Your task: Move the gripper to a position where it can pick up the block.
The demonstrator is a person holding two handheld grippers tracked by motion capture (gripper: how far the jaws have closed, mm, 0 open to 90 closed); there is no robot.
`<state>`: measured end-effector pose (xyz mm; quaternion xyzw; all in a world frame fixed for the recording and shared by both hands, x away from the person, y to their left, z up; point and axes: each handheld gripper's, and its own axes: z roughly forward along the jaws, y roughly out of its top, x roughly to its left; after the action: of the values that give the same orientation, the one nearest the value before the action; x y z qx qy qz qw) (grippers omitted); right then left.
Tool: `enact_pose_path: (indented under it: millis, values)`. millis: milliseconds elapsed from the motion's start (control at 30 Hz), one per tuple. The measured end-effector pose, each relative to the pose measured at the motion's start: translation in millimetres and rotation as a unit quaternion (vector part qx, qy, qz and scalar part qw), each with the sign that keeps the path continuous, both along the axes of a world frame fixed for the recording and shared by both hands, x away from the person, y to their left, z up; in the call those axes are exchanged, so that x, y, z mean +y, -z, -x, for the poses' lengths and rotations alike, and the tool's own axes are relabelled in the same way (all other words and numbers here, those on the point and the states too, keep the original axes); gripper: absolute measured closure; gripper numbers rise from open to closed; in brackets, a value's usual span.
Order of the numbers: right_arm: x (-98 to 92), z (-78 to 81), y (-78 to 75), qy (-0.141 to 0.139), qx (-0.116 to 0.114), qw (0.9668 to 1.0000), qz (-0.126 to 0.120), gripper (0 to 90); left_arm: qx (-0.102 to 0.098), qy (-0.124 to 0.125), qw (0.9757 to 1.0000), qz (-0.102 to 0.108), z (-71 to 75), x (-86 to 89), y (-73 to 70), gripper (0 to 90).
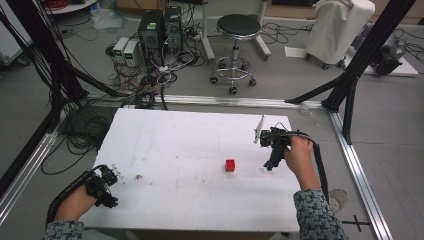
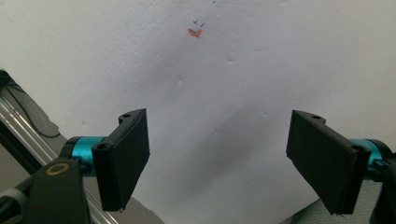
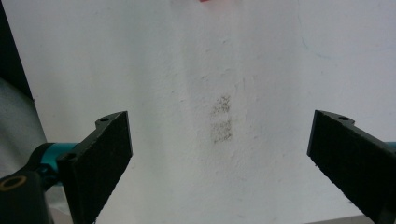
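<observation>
- White foam board, high view: table point(image 1: 165, 150), scuffed and stained. One red cube point(image 1: 230, 165) sits right of centre, standing alone. Right gripper point(image 1: 272, 161) hangs just beside the cube, on its right, tips angled down toward the board. Left gripper point(image 1: 111, 188) rests well apart from the cube, at the board's near-left edge. Stool point(image 1: 235, 25), computer boxes and loose cables stand on the floor beyond the cube's far side.
- Left gripper view: left gripper point(image 2: 217, 163) has jaws spread wide with nothing between them. Bare board beneath; a small red-and-blue mark point(image 2: 196, 31) lies ahead. The cube is out of this frame.
- Right gripper view: right gripper point(image 3: 219, 163) has jaws spread wide, holding nothing. A grey smudge point(image 3: 222, 125) lies between them on the board. The cube point(image 3: 209, 1) peeks in as a red sliver at the top edge, ahead of the jaws.
- Risk, judged: the cube is small and light; a jaw tip arriving off-centre would likely nudge it away. Closing early would pinch only board.
</observation>
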<state>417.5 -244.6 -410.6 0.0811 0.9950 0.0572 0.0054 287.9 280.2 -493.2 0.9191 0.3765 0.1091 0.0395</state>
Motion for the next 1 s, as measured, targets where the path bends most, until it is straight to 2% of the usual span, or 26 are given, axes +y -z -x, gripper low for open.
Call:
enact_pose_path:
  millis: [633, 1000]
  values:
    - [67.2, -21.5, 32.4, -0.05, 0.007, 0.9986, 0.018, 5.9, 0.003, 0.003, 1.0, 0.002, 0.1, -0.3, 1.2, 21.6]
    - [85.1, -24.8, 50.0, -0.07, 0.001, 0.9972, 0.025, 5.9, 0.001, 0.003, 1.0, 0.003, 0.5, -1.7, 1.3, 21.6]
